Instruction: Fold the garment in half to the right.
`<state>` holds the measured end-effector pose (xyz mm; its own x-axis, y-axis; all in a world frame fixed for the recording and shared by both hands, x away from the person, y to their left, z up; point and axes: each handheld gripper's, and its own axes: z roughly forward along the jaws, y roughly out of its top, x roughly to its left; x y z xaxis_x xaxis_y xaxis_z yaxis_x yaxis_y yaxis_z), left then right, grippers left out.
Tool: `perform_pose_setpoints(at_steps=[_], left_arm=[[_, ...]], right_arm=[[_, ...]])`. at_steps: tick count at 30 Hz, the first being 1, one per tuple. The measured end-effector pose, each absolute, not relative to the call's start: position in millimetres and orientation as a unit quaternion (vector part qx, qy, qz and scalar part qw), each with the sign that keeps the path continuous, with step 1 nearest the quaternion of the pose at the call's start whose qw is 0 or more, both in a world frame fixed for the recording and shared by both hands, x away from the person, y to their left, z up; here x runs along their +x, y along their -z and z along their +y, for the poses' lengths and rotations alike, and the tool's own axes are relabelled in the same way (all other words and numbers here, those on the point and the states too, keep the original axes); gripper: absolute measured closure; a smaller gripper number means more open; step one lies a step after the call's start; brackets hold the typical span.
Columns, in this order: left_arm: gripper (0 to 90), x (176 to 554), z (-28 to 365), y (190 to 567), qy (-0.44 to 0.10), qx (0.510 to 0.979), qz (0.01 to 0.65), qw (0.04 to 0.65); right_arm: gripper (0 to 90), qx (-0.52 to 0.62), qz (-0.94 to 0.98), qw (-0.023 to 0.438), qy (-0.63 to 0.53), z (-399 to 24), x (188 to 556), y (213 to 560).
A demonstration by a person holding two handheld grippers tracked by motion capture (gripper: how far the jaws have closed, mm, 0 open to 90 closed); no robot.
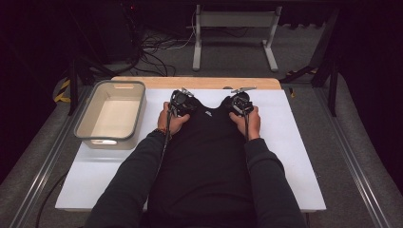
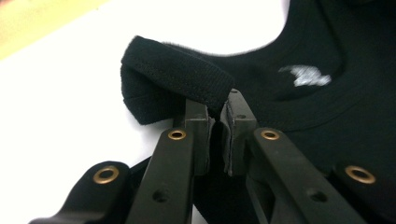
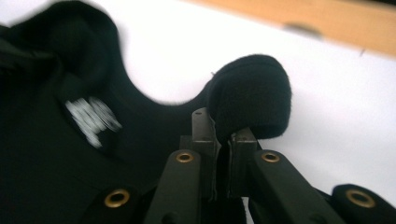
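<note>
In the high view, a black sleeveless top [image 1: 204, 156] lies flat on the white desk [image 1: 294, 156], its shoulder straps pointing away from the person and its body running back between the two forearms. The left hand-held gripper [image 1: 180, 102] sits on the left strap and the right hand-held gripper [image 1: 241, 102] on the right strap, the neckline dipping between them with a small white label [image 1: 208, 113] just below it. Well off to the left of the left hand-held gripper stands a grey bin [image 1: 138, 114] on the same desk, apart from the top. In the left gripper view, the left hand-held gripper [image 2: 218, 112] has its jaws pressed nearly together, pinching the ribbed edge of the strap [image 2: 173, 74], which is lifted and curls over just beyond the tips; the white desk shows to the left of it, and the top's neckline and white label [image 2: 306, 75] lie to the right. In the right gripper view, the right hand-held gripper [image 3: 223, 133] also has its jaws closed tight, with a fold of the other strap [image 3: 250, 95] caught between the pads and bulging up in a rounded lump just past them; the label [image 3: 91, 119] and the body of the top spread to the left of the jaws, bare desk to the right, and a wooden edge [image 3: 327, 21] lies farther off.
</note>
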<state>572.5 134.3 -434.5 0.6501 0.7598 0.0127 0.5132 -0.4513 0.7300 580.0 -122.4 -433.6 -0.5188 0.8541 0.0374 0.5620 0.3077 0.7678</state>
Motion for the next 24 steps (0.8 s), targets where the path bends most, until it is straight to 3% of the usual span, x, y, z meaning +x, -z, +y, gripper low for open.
perform_pose_setpoints(at_steps=[4, 14, 24], left_arm=[[82.9, 561, 140, 420, -0.181, 0.820, 0.377, 0.391], [83.4, 533, 143, 401, -0.220, 0.814, 0.350, 0.407], [83.5, 495, 143, 384, -0.241, 0.815, 0.304, 0.430]], right_arm=[[84.9, 0.436, 0.783, 0.207, -0.392, -120, 572, 421], [85.1, 0.400, 0.779, 0.230, -0.424, -116, 544, 397], [85.0, 0.359, 0.783, 0.238, -0.450, -120, 508, 391]])
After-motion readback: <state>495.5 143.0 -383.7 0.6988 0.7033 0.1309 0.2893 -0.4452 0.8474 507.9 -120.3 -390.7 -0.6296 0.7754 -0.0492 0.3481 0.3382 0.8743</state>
